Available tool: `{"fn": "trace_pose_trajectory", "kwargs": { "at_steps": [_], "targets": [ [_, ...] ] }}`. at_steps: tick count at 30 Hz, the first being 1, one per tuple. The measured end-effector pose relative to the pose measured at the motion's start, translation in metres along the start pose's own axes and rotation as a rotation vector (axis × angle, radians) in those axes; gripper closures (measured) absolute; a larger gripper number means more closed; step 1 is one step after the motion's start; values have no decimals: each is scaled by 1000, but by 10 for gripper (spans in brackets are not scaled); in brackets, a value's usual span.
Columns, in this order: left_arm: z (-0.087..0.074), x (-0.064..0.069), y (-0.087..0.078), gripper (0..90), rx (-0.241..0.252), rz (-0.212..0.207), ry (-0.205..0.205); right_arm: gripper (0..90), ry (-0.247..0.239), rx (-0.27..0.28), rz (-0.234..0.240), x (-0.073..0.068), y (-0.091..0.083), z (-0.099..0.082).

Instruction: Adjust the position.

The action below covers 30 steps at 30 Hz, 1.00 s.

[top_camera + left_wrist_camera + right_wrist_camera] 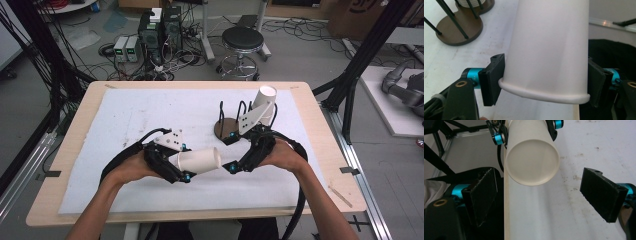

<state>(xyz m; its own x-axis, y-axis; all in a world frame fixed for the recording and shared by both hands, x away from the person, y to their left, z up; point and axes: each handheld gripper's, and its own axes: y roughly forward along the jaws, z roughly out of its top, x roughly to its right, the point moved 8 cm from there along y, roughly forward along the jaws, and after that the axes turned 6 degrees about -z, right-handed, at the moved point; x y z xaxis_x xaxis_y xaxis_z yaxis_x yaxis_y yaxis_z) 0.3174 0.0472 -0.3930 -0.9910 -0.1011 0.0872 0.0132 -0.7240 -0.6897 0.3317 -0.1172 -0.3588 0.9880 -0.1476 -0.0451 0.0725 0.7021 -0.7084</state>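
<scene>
On the white worktop (125, 115), my left tool (181, 167) clamps the paper cup (200, 161); my gaping, empty right tool (231, 167) may crush it by closing hard.

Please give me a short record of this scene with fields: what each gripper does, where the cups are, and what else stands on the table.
left gripper: shut on the white cup, held sideways above the mat, pads near its rim
right gripper: open, holding nothing, jaws facing the cup's closed bottom
second cup: upturned on the rack, tilted
rack: round brown base with thin black rods, beyond the right gripper
mat: white, stained, covers most of the table
table: light wood, bare at the edges
</scene>
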Motion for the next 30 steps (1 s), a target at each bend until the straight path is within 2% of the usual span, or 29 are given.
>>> {"fn": "trace_pose_trajectory", "kwargs": {
  "at_steps": [6, 8, 16, 22, 25, 30],
  "targets": [
    [1, -1, -2, 271, -56, 8, 15, 147, -17, -42, -7, -2, 4, 7],
    [0, 0, 0, 271, -100, 10, 22, 147, -23, -55, -11, -3, 6, 8],
    [-4, -1, 3, 271, -167, 16, 37, 148, -46, -125, -6, -6, 18, 9],
    [0, -2, 1, 271, -165, 24, 38, 150, -62, -165, -7, -8, 27, 11],
    [0, -2, 1, 272, -196, 27, 42, 151, -69, -182, -3, -9, 32, 12],
    [3, -1, 2, 271, -213, 35, 50, 156, -95, -201, -6, -10, 38, 14]
  ]
}}
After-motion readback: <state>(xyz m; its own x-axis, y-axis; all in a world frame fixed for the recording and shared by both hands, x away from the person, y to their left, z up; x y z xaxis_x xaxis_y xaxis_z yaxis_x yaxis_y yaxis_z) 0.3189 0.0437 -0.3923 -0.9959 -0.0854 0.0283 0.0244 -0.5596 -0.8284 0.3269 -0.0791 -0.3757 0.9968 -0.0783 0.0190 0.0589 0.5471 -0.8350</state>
